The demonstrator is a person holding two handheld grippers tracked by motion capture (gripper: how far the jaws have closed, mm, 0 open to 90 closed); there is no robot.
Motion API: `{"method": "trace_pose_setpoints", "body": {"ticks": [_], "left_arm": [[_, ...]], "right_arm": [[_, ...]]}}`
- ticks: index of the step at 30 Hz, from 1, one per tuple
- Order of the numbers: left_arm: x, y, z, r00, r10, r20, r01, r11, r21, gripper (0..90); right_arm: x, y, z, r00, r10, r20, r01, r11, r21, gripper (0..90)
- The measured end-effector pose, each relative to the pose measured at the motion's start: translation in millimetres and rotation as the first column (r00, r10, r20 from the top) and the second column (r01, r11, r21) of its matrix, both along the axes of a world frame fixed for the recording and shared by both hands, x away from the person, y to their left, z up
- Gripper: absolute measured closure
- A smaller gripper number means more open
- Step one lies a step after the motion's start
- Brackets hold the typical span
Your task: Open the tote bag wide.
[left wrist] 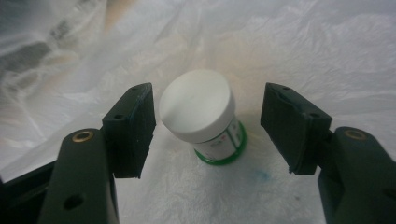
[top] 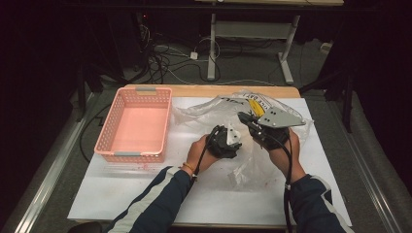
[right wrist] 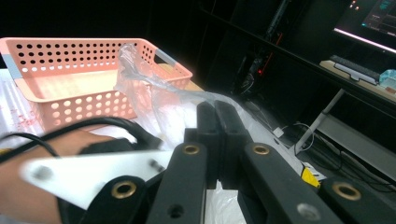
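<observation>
Your left gripper has its jaws apart, and a small white jar stands between them. The pads do not touch it. The left pad is just beside the jar's white lid, and the right pad is farther off. The jar has a green ring at its base and a label with red and green marks, too blurred to read. It stands inside the clear plastic bag, on the white table cover.

Your right gripper is clamped tight on a fold of that bag and holds it up.

From above, your left gripper pokes into the bag. A yellow label on the bag has black writing, but you cannot read it. The pink basket sits well to the left.
</observation>
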State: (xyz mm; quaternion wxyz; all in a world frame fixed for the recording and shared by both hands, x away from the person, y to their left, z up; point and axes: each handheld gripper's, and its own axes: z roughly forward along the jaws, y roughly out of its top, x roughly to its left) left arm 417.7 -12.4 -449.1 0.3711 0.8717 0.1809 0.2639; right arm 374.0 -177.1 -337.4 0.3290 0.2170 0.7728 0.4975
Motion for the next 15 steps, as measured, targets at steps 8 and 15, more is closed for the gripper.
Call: {"method": "trace_pose_setpoints", "body": {"ticks": [8,15], "left_arm": [[-46.9,29.5,22.7,0.9889,-0.095,0.114,0.094,0.9955,0.007,30.2],[-89.1,91.1,42.8,0.9753,-0.098,0.198,0.106,0.9939,-0.029,30.0]], "right_arm": [[1.3,-3.3,-1.6,0.9999,-0.014,-0.004,0.014,1.0,-0.012,90.0],[3.4,-6.6,-4.1,0.9994,-0.025,-0.026,0.024,0.999,-0.03,90.0]]}}
